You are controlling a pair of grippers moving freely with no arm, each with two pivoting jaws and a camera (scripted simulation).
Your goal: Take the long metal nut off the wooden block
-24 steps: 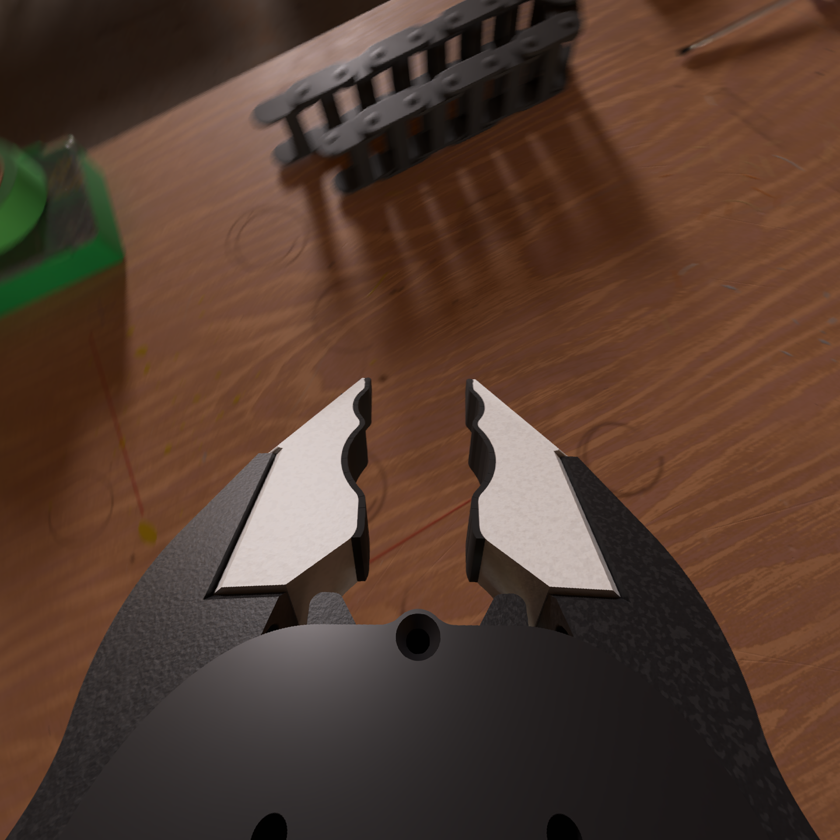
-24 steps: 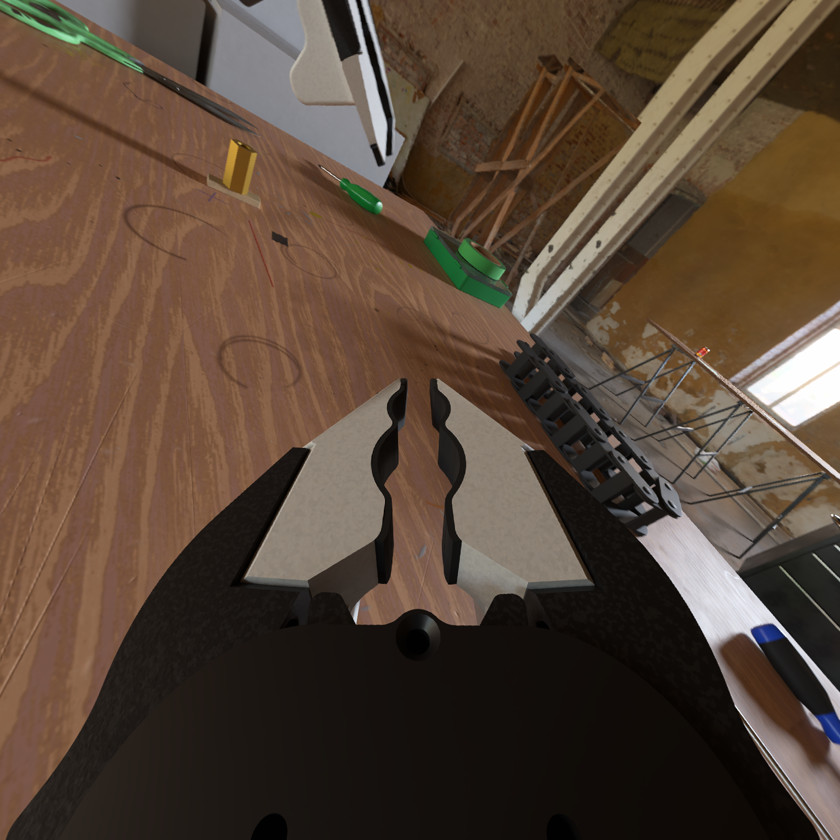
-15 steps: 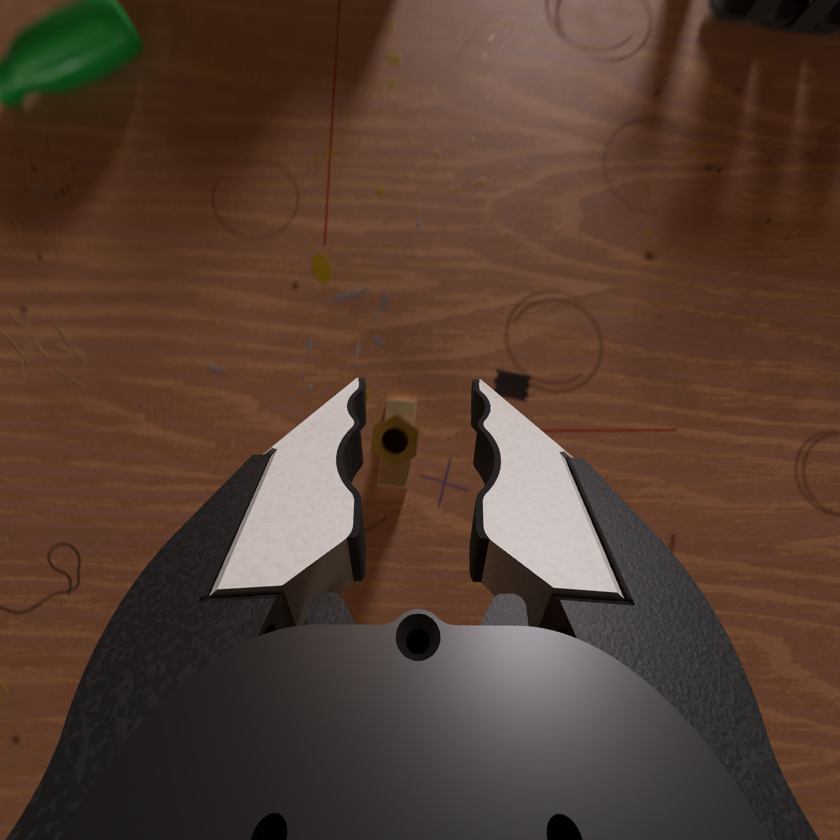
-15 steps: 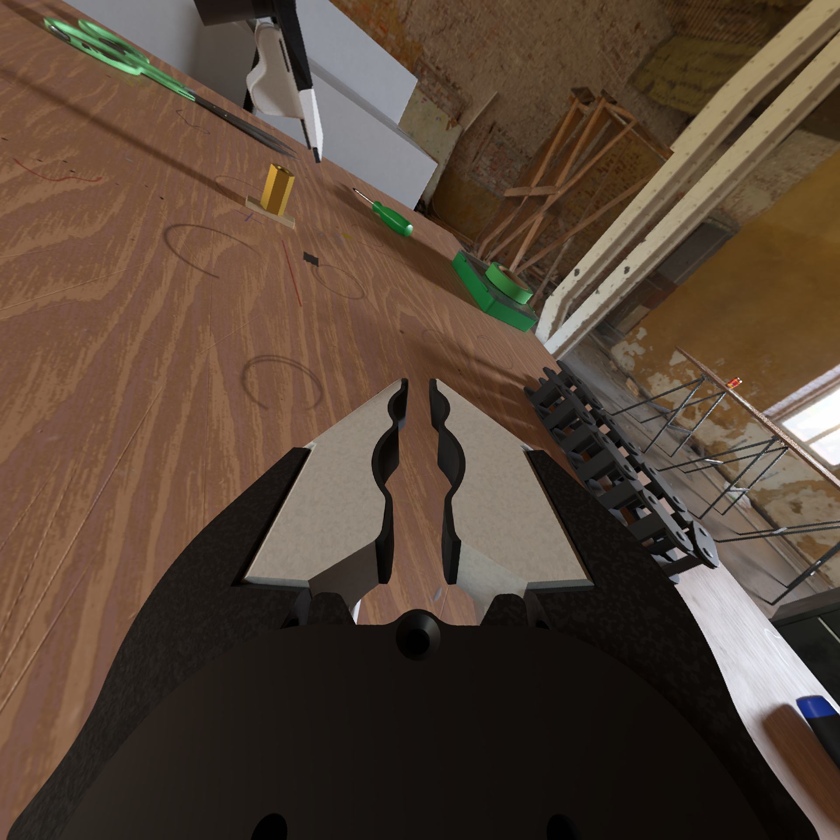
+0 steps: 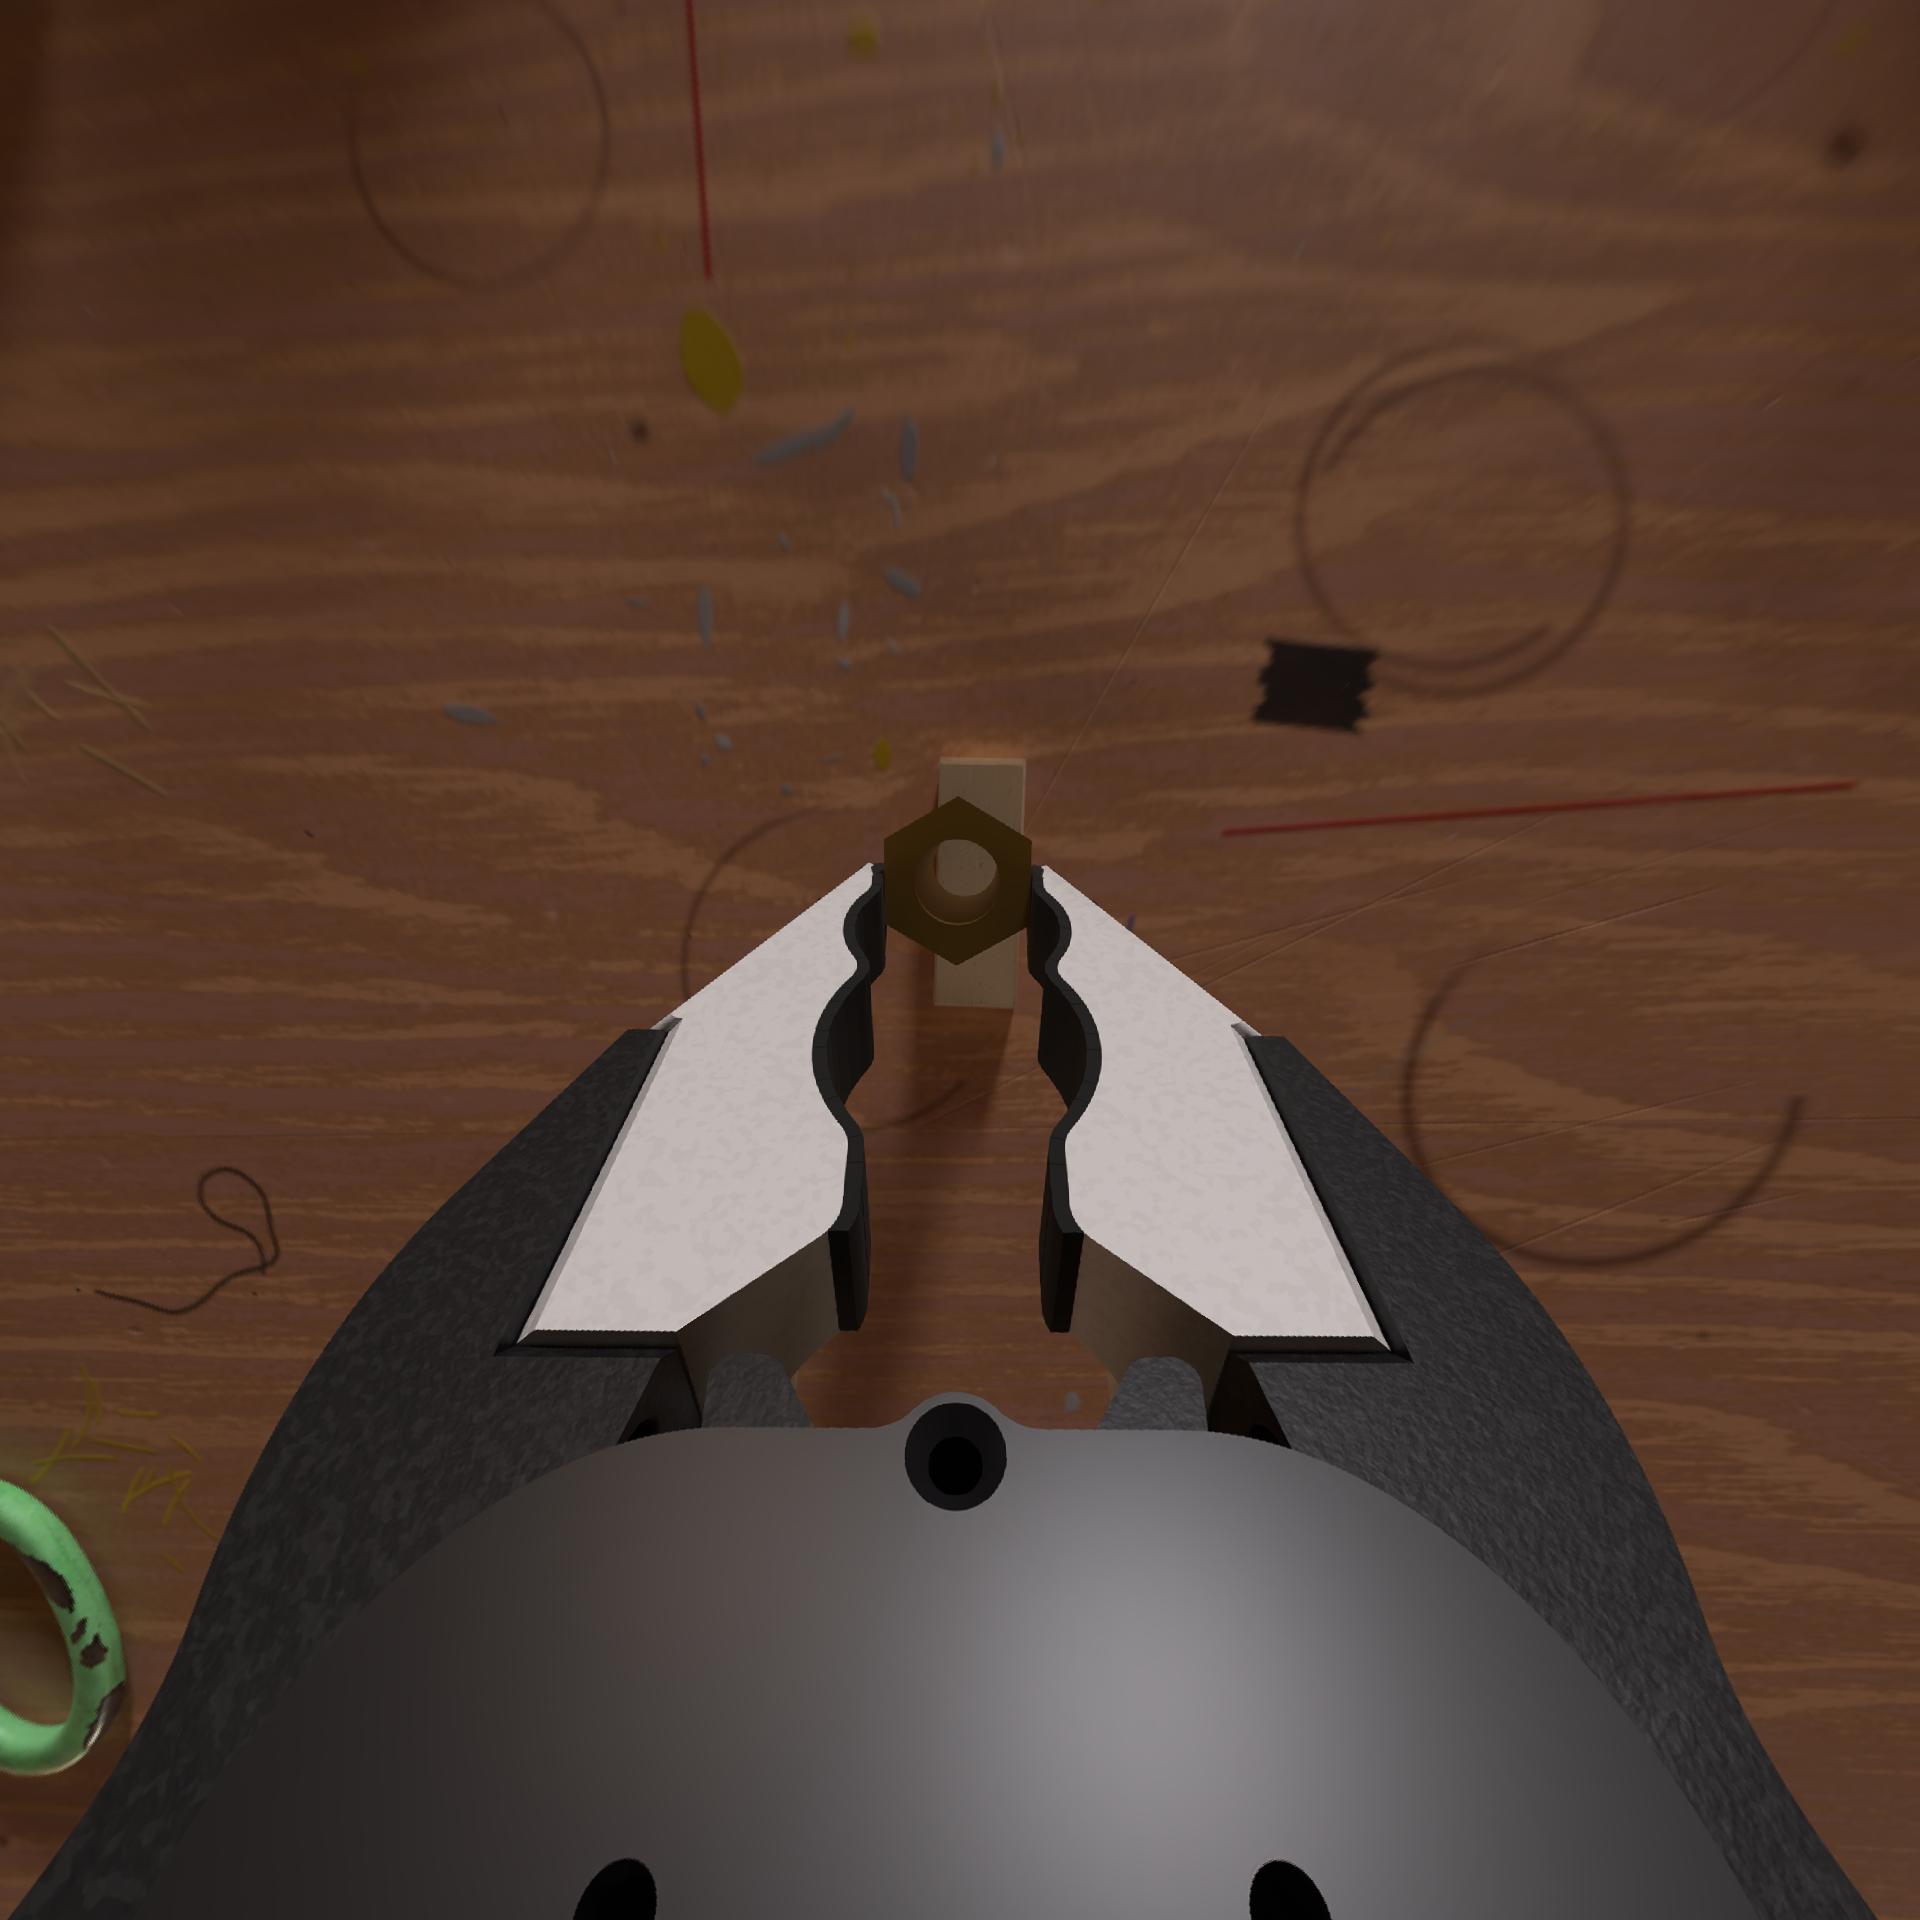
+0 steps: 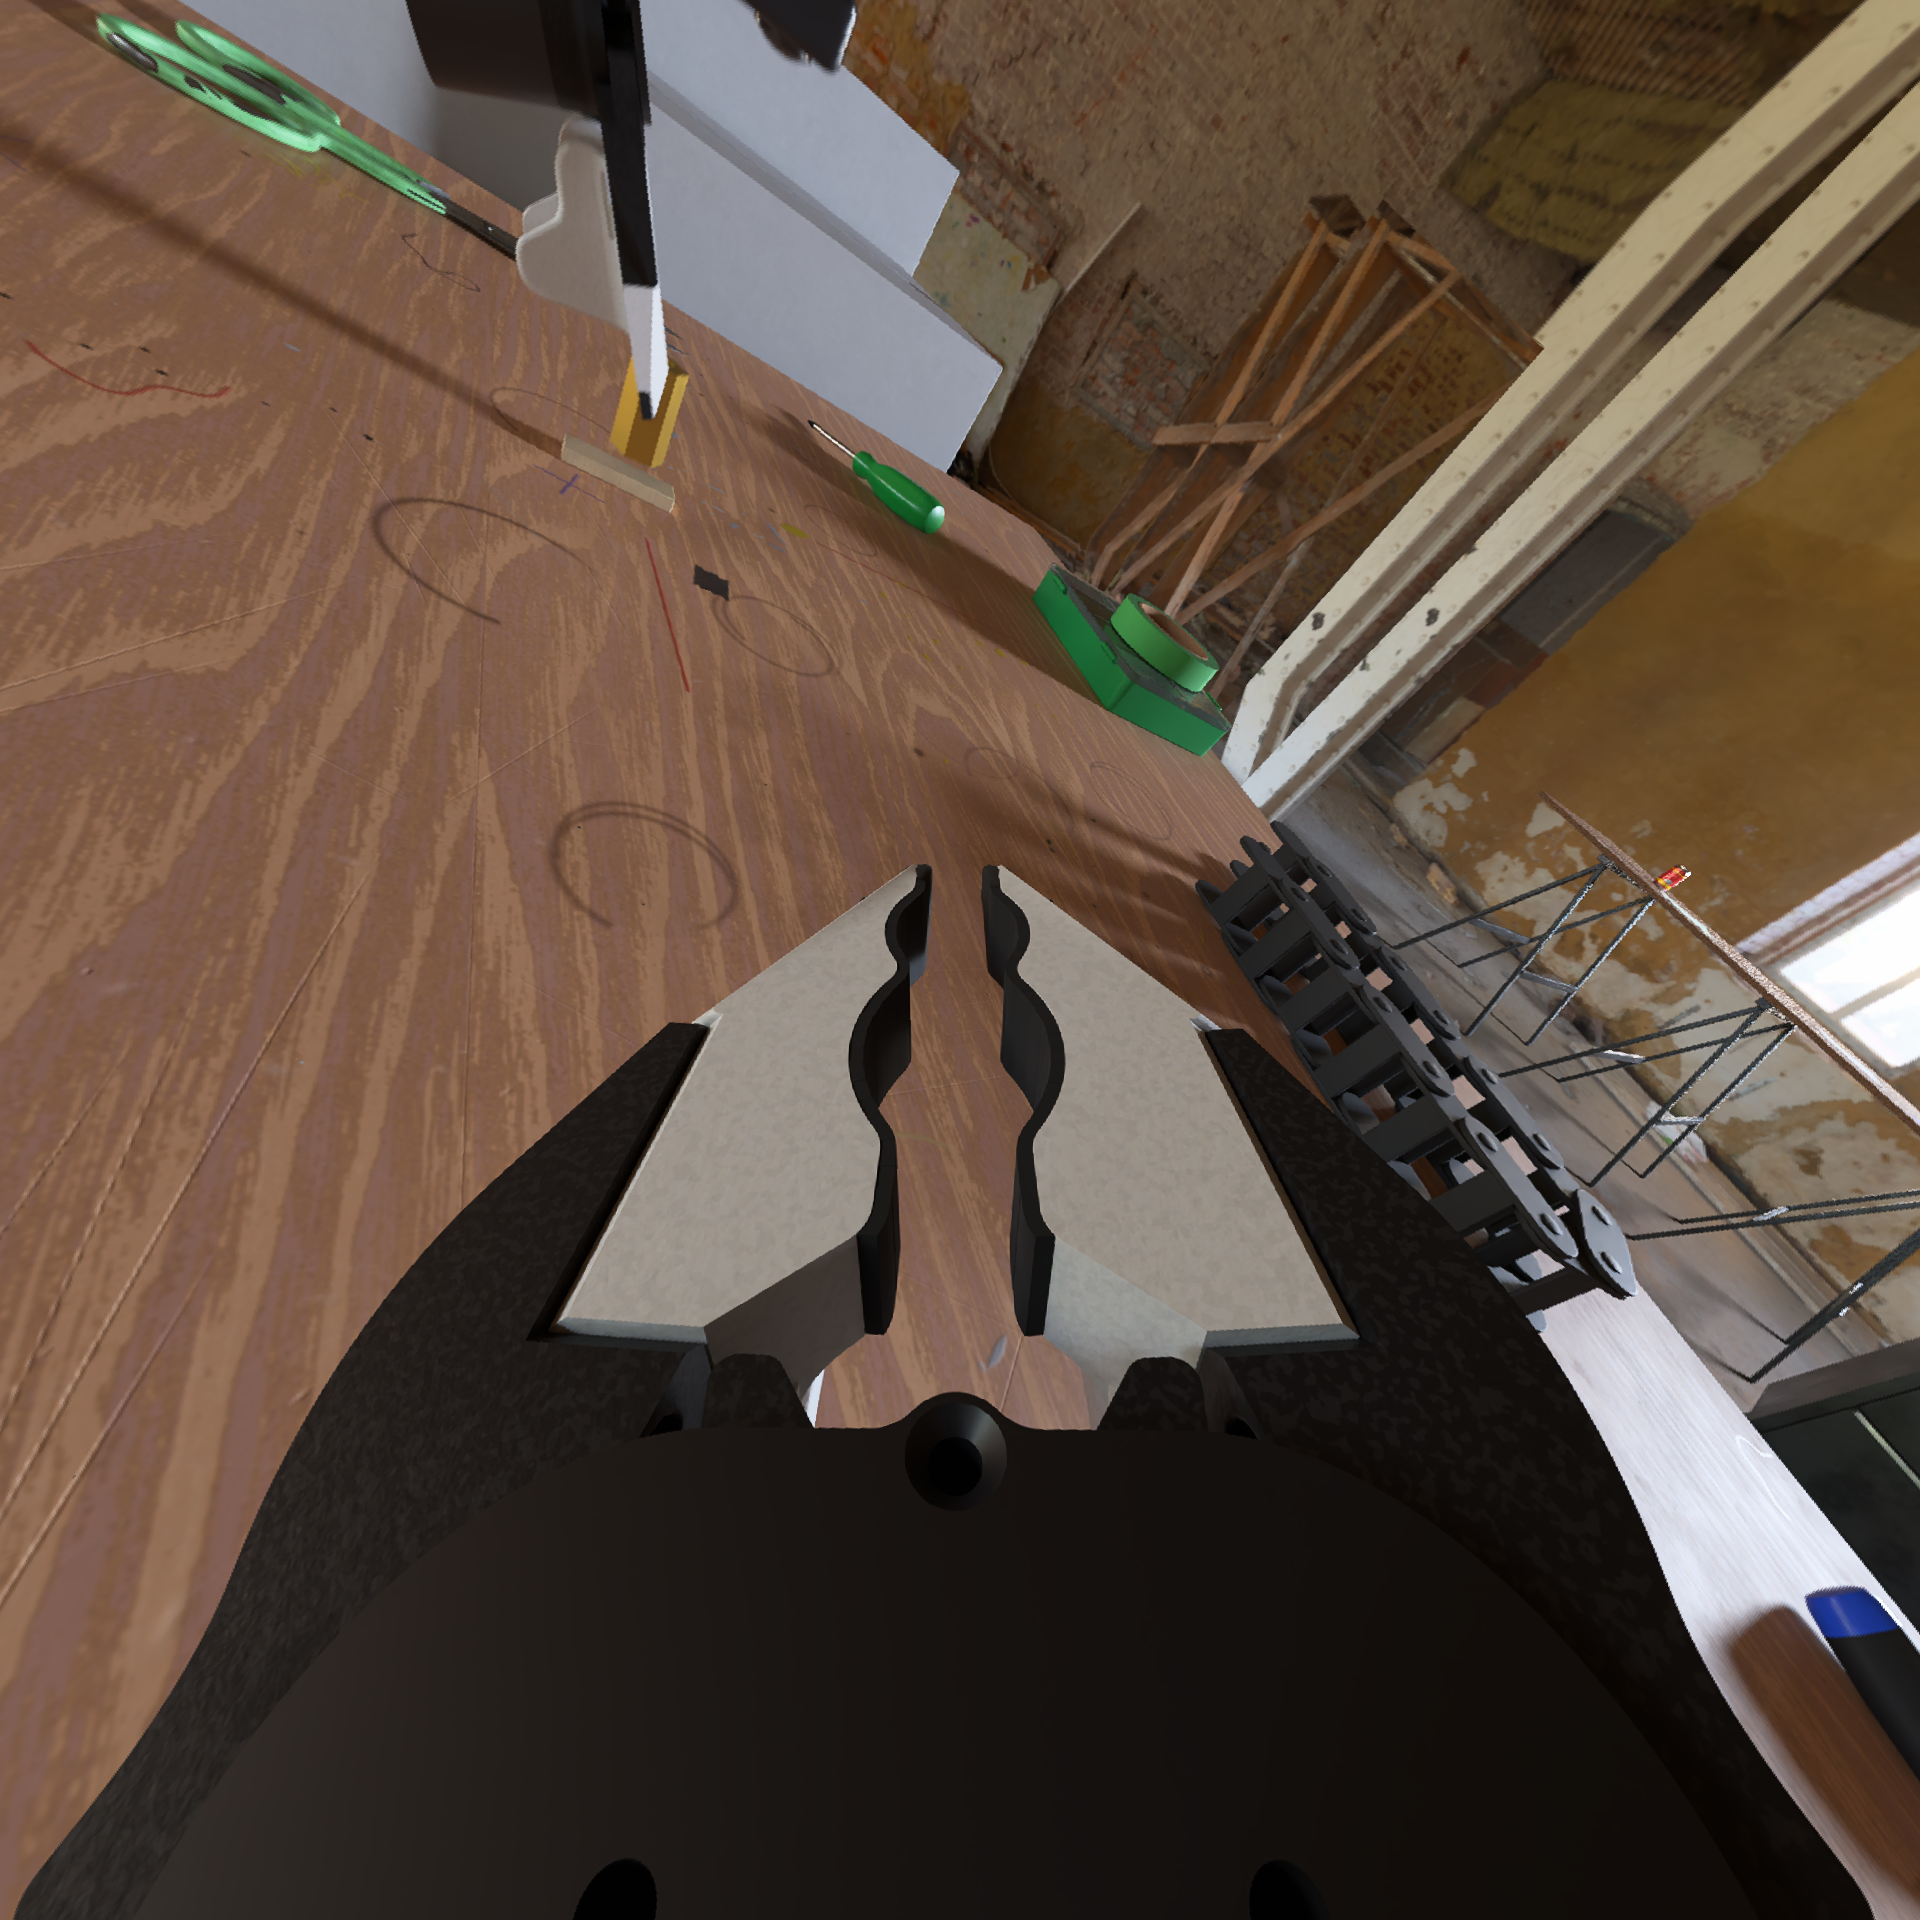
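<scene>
The long brass-coloured hex nut [image 5: 956, 821] stands upright on a small pale wooden block [image 5: 975, 982] on the wooden table. My left gripper [image 5: 956, 883] points straight down over it, with its two fingertips pressed against opposite sides of the nut near its top. In the right wrist view the nut [image 6: 652, 431] and block [image 6: 613, 470] sit far off, with the left gripper [image 6: 646, 400] coming down onto the nut. My right gripper [image 6: 956, 883] hovers low over bare table, its jaws nearly together and empty.
Green scissors [image 6: 260, 99] lie beyond the nut; a handle shows in the left wrist view [image 5: 52, 1631]. A green screwdriver [image 6: 899, 497], a green tape dispenser [image 6: 1138, 665], a black cable chain [image 6: 1403, 1070], a white box [image 6: 810, 229] and a blue-handled tool [image 6: 1860, 1652] are nearby.
My left gripper swung over the table to the nut, came down around it and narrowed its jaws onto its sides. My right gripper moved slightly, with its jaws unchanged.
</scene>
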